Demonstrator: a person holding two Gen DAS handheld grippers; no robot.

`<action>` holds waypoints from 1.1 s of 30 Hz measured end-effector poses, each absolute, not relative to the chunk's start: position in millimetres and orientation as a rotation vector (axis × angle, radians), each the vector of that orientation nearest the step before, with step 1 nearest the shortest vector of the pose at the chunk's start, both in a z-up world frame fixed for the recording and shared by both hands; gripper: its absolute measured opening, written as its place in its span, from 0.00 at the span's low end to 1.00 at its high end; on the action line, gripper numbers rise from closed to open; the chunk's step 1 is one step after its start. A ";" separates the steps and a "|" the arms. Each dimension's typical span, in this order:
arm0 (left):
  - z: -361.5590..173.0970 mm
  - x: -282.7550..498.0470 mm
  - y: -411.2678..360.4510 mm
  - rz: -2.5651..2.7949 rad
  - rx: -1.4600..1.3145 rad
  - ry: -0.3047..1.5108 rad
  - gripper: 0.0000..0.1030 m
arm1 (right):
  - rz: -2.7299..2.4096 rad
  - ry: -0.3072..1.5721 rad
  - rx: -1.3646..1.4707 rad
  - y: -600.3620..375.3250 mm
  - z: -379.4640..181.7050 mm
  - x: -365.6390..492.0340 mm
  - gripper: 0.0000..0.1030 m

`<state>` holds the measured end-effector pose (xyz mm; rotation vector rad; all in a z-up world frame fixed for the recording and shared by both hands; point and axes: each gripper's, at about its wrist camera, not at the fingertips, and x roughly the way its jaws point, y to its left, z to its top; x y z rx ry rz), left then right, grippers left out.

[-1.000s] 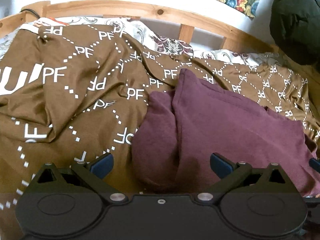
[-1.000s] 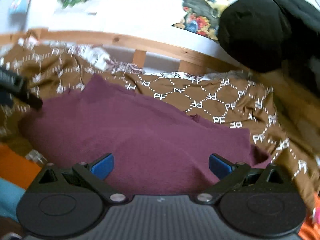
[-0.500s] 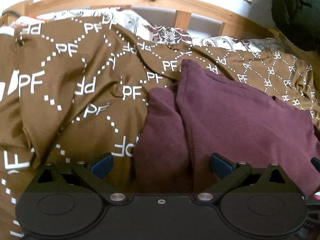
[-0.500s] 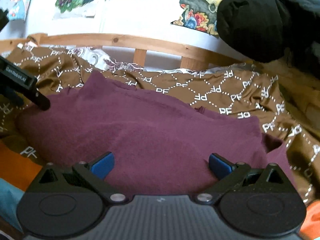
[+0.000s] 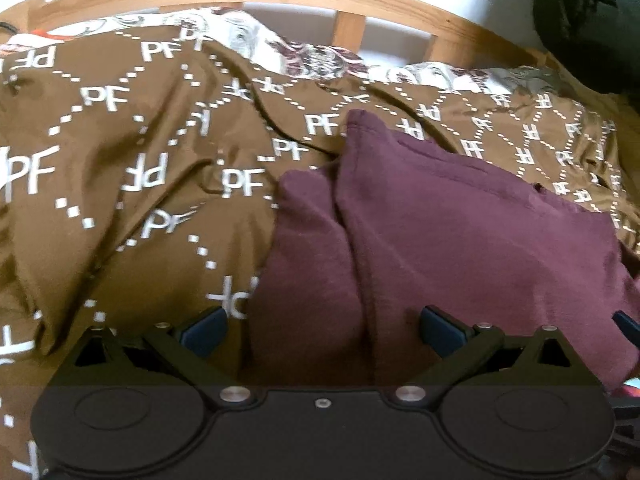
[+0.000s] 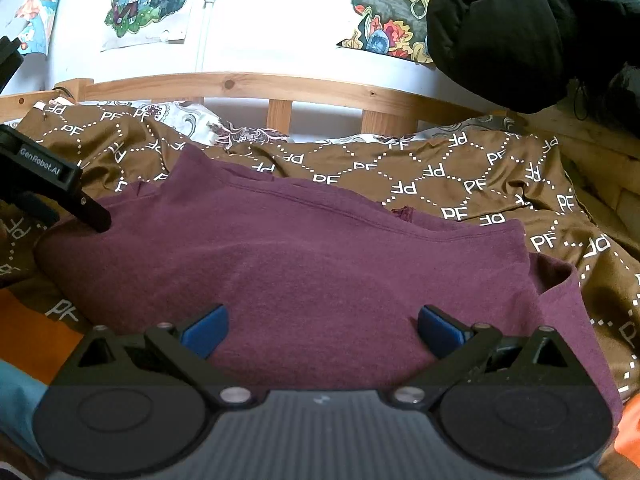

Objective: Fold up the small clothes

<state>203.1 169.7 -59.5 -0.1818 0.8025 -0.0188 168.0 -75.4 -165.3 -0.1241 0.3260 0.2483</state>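
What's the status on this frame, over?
Left claw open, right claw open, both empty. Maroon garment lies on the brown bedspread. Nothing blocking.

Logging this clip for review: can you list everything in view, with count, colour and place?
garment: one, maroon, lying on the bed cover before both grippers
bed cover: one, brown with white PF print, over the bed
patterned sheet: one, white floral, at the far edge
bed rail: one, pale wood, behind the bed
posters: several, colourful, on the wall
dark bundle: one, black, upper right
left gripper: one, black with blue pads, open
right gripper: one, same colours, open
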 end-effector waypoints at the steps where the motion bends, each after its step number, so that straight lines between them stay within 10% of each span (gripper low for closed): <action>1: -59.4 203.4 168.9 -0.032 -0.185 0.805 0.99 | 0.248 0.326 -0.124 -75.2 -165.5 167.6 1.00; 11: -59.3 207.9 172.5 -0.029 -0.234 0.860 0.70 | 0.249 0.326 -0.123 -74.8 -166.0 167.8 1.00; 20: -40.9 204.5 149.5 0.005 -0.119 0.852 0.21 | 0.252 0.330 -0.122 -74.8 -165.8 168.0 1.00; 33: 41.1 203.0 66.4 -0.053 0.018 0.737 0.15 | 0.252 0.302 -0.055 -111.7 -124.4 152.5 1.00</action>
